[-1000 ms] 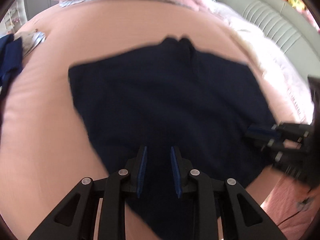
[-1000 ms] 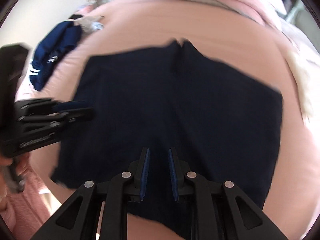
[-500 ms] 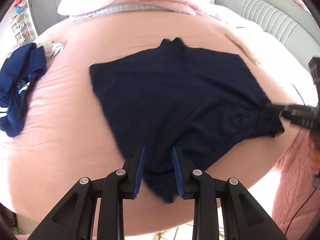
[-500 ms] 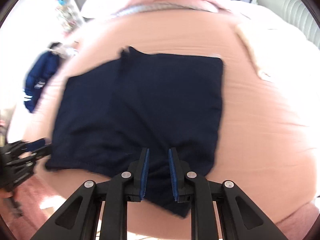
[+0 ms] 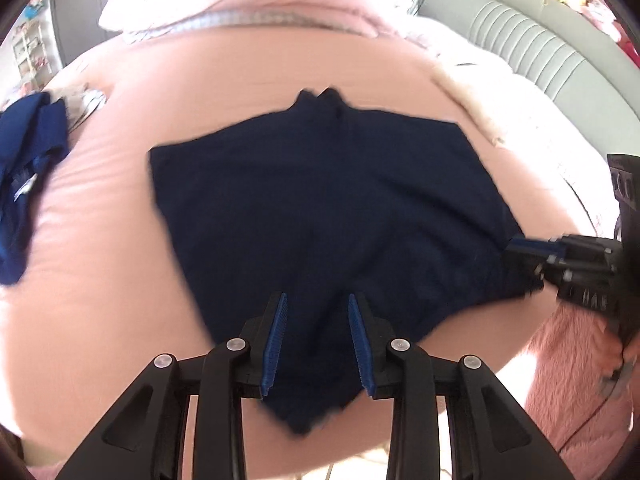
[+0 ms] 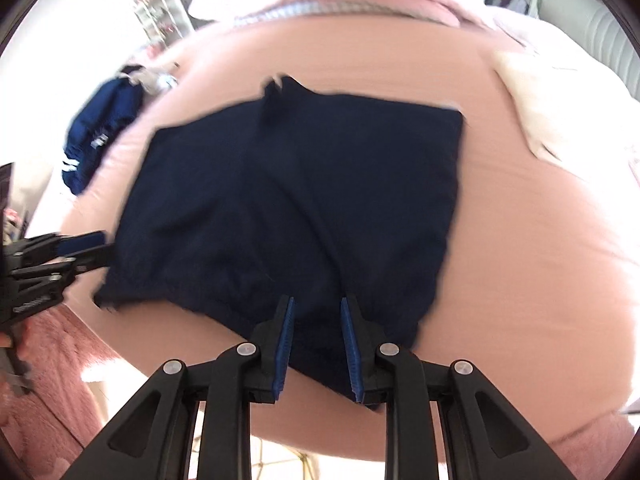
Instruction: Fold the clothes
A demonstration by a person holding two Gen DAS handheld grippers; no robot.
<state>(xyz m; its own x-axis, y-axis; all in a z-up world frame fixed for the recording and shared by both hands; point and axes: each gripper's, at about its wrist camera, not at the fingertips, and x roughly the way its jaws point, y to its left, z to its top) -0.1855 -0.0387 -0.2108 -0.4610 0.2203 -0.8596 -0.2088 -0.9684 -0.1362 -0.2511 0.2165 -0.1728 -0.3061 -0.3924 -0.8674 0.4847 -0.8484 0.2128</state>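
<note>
Dark navy shorts (image 5: 320,216) lie spread flat on the pink bed, waistband toward me; they also show in the right wrist view (image 6: 296,208). My left gripper (image 5: 317,300) is open, its fingers straddling the near left corner of the waistband above the cloth. My right gripper (image 6: 317,304) is open over the near right corner. Each gripper shows in the other's view: the right gripper (image 5: 532,246) at the shorts' right edge, the left gripper (image 6: 96,246) at the left edge. Neither holds cloth.
A blue garment (image 5: 28,184) lies crumpled at the bed's left side, also in the right wrist view (image 6: 100,132). Pillows (image 5: 248,4) lie at the far end. A grey sofa (image 5: 540,52) stands at the right. A pink fluffy rug (image 5: 580,380) lies below the bed edge.
Both grippers have drawn back to the bed's near edge and stand over the waistband corners. The shorts have been pulled flatter toward me.
</note>
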